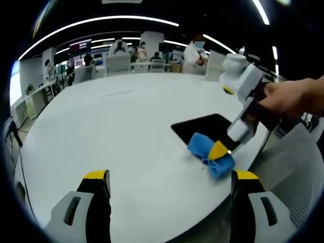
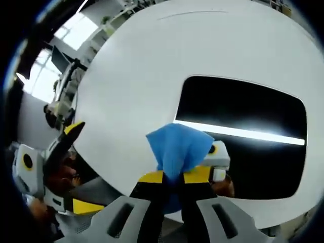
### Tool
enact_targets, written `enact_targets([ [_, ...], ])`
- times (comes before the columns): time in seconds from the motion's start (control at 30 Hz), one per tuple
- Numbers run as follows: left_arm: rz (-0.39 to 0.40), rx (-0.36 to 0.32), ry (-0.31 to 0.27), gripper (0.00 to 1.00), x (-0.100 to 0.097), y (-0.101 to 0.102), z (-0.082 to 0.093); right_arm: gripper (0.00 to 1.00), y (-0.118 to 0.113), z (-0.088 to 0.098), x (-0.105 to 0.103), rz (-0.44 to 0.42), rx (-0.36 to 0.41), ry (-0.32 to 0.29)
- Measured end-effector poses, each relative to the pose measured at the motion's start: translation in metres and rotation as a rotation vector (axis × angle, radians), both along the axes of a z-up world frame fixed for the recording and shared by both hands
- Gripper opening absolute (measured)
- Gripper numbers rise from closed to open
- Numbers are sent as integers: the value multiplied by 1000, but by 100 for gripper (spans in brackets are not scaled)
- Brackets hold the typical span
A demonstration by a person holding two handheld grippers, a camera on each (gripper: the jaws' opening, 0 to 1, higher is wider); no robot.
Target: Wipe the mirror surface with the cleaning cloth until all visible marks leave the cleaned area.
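Right gripper [image 2: 173,178]: black jaws with yellow tips, closed on bunched blue cleaning cloth [image 2: 178,147]. Cloth fans out above jaw tips, resting at near-left edge of dark rounded-rectangle mirror [image 2: 253,109]. Mirror lies flat on round white table [image 2: 136,66], reflecting bright ceiling light strip. Left gripper [image 2: 50,167], white-and-black with yellow tips, sits at left beyond table edge.

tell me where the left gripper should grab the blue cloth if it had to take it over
Probably the loose blue cleaning cloth end spread on the round white table beside the dark rectangular mirror, approached from the left; the right gripper pinches the other bunched end.
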State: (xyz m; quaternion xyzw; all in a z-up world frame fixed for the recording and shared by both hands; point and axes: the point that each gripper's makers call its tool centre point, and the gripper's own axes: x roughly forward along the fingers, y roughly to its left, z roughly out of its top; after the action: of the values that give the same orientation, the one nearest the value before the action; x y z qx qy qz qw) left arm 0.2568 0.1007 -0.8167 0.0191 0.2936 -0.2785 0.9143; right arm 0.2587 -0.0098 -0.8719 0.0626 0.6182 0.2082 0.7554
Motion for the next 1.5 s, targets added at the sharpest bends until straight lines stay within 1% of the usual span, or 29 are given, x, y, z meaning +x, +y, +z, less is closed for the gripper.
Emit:
enact_targets([
  [0.2,5,-3,-3,99,1,1,-1,7,0,0,-1,7,-7,3],
  [0.27,14,-2,6,99,1,3,-1,7,0,0,-1,6,-7,4],
  [0.33,3,-7,11,99,0,0,-2,7,0,0,1,2,-5,2],
  [0.37,-31,0,1,99,-2,-5,-1,7,1,0,2,4,-5,-2],
  [0.43,-37,7,0,99,-3,-6,-1,6,0,0,1,24,-7,-12],
  [0.5,-25,13,8,99,-3,-3,-3,6,-5,-1,-1,52,-47,-27],
  [0.53,-19,13,9,99,-2,-2,-4,6,-4,-1,-1,69,-48,-38],
  [0.67,-16,5,19,99,-3,-1,-5,6,-4,0,-1,51,-43,-29],
  [0.7,-20,8,21,99,-3,-2,-5,6,-5,0,-1,25,-31,-20],
  [0.77,-29,13,26,99,-5,-5,-6,6,-6,0,-1,13,-26,-20],
  [0.9,-36,4,28,99,-5,-6,-6,6,-5,0,-1,15,-38,-22],
  [1.0,-37,-10,12,99,-4,-7,-2,6,-5,0,0,3,-26,-22],
  [1.1,-26,-11,18,99,-3,-5,-3,6,-4,0,0,5,-26,-30],
  [1.17,-41,-5,8,99,-3,-7,-2,6,-3,0,1,13,-33,-37],
  [1.3,-34,-10,5,99,-2,-6,-1,6,-2,-1,4,13,-33,-30],
  [1.4,-38,-9,11,99,-3,-6,-2,6,-2,-1,4,4,-29,-31],
  [1.5,-47,-3,9,99,-3,-7,-2,6,-3,0,9,-6,-26,-36],
])
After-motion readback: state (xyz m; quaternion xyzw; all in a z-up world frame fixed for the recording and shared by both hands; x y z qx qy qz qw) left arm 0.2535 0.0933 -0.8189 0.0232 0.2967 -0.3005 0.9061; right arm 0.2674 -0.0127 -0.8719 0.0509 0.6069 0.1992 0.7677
